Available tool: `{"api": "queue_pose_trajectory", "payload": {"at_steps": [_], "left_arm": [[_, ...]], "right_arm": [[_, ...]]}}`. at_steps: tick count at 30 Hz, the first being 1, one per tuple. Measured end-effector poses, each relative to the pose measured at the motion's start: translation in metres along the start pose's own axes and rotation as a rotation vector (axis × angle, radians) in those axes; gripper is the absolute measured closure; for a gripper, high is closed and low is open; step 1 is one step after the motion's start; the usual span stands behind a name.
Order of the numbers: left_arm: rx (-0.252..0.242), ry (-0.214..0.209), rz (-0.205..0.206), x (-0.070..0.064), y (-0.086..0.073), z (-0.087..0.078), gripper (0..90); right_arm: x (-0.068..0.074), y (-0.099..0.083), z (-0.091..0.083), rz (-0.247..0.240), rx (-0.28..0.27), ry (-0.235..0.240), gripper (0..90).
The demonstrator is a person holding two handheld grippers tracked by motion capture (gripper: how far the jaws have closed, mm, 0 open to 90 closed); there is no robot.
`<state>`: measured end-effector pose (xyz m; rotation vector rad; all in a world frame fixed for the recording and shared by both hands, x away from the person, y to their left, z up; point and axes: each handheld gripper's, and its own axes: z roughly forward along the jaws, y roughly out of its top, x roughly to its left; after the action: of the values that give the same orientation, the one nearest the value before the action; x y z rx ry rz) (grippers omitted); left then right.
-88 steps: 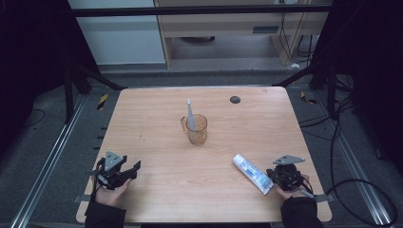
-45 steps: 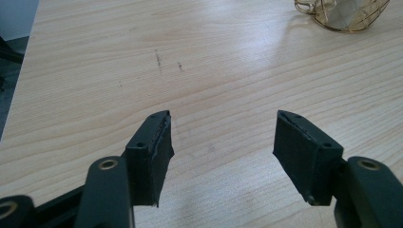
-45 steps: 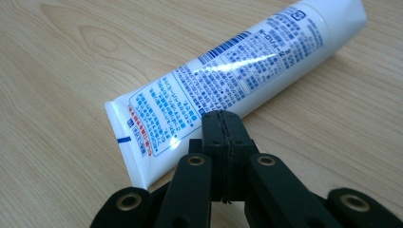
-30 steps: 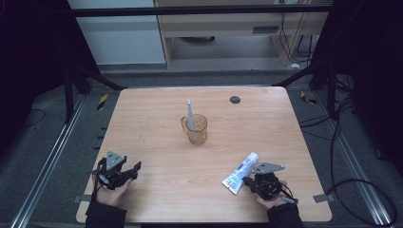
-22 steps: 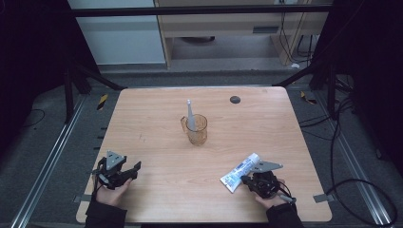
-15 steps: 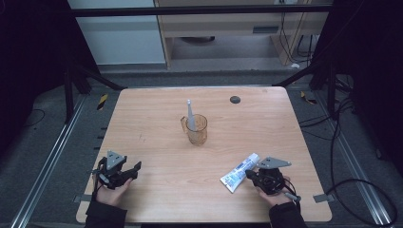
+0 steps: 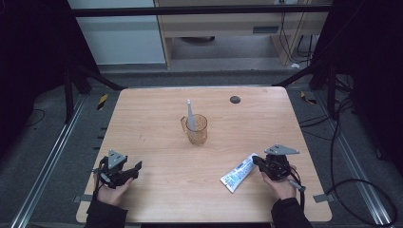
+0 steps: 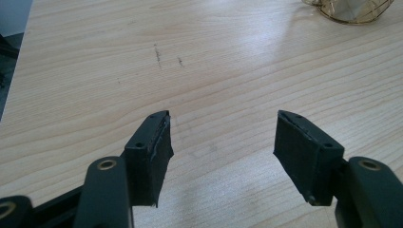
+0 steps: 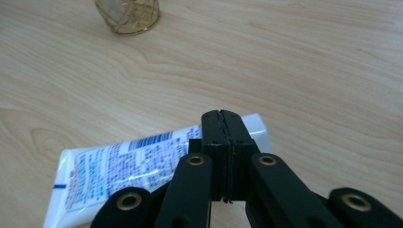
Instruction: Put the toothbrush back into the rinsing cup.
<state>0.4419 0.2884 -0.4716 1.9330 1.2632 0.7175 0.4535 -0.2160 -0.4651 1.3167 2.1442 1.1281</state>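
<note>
Pale wooden table [image 7: 157, 118] held the toothpaste tube [image 7: 239, 172] at lower right of the high view, touching the right gripper [image 7: 257, 160], whose jaws were pressed together, empty. Pushing could skid it off. The left gripper [image 7: 138, 166] gaped wide, holding nothing.

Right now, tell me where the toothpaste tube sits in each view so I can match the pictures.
High view: the toothpaste tube lies near the table's front right, beside the right gripper.
Left gripper view: the tube is not in it.
Right gripper view: the tube lies low and left of centre, under the closed jaws.
Shared landmark: the amber cup, at the top edge of the left gripper view and the right gripper view.
</note>
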Motion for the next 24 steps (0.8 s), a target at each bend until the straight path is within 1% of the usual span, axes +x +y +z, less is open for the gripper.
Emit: {"api": "queue_pose_trajectory", "payload": {"at_steps": [11, 12, 14, 16, 20, 24], "left_arm": [[0.008, 0.004, 0.005, 0.0, 0.001, 0.001, 37.3], [0.008, 0.004, 0.004, 0.0, 0.001, 0.001, 37.4], [0.008, 0.004, 0.005, 0.0, 0.001, 0.001, 37.4], [0.008, 0.004, 0.007, -0.001, 0.001, 0.002, 37.4], [0.008, 0.004, 0.007, -0.001, 0.001, 0.002, 37.4], [0.009, 0.003, 0.006, 0.0, 0.001, 0.002, 37.4]], "right_arm": [[-0.011, 0.016, 0.018, -0.003, -0.008, -0.033, 89.2], [-0.013, 0.017, 0.021, -0.001, 0.003, -0.042, 89.2], [-0.016, 0.019, 0.025, 0.004, 0.006, -0.043, 89.2], [-0.017, 0.021, 0.029, -0.002, 0.01, -0.047, 89.1], [-0.02, 0.022, 0.037, -0.011, 0.036, -0.058, 89.2], [-0.022, 0.02, 0.039, -0.015, 0.057, -0.067, 89.2]]}}
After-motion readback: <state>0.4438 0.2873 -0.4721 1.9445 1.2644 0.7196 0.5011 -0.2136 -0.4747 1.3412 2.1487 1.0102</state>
